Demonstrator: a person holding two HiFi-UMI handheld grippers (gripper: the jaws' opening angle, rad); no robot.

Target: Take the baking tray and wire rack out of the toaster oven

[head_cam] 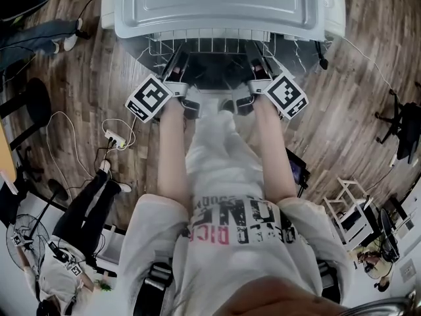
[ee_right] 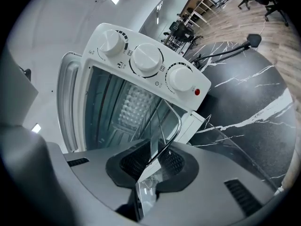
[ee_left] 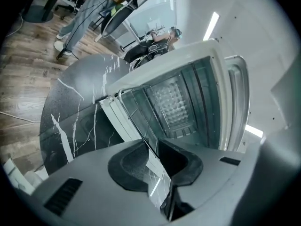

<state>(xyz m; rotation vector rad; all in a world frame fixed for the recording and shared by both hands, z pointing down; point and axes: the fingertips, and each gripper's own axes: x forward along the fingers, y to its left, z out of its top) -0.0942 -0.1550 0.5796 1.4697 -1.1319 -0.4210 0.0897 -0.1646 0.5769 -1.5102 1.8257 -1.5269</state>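
While R claw point(ee_right: 153, 161) pinches wire rack point(ee_right: 178, 125), L claw point(ee_left: 157, 157) slightly spread round it, dial labels point(ee_right: 161, 68) illegible.

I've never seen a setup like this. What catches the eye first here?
The white toaster oven at the top of the head view, its wire rack poking out toward the person. The right claw pinches the rack's corner; the left claw has a thin metal edge between its jaws. Three white knobs line the oven's front in the right gripper view.
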